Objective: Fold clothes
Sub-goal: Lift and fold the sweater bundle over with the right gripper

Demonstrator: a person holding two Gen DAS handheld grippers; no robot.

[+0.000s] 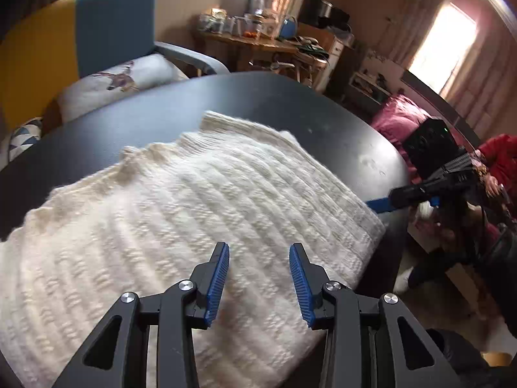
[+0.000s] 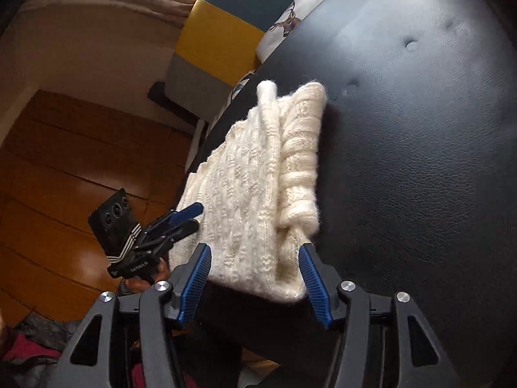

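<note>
Currently a cream knitted sweater (image 1: 181, 200) is seen lying folded on a black leather-look bench (image 1: 290, 103), near its edge. The left tongs (image 1: 259, 252) are held spread above the knit, with nothing between the blue pads (image 1: 219, 284); whether they touch the fabric cannot be told. In the right wrist view the right tongs (image 2: 255, 255) are likewise spread, poised at the near corner of the sweater (image 2: 252, 187), whose rolled, thicker fold is turned toward the middle of the bench (image 2: 420, 129). The left tongs (image 2: 190, 216) are shown there at the far side of the garment, over the bench edge. A blue and yellow armchair (image 1: 106, 29) with a deer-print cushion (image 1: 122, 79) stands behind the bench, and a wooden floor (image 2: 64, 168) is visible below.
</note>
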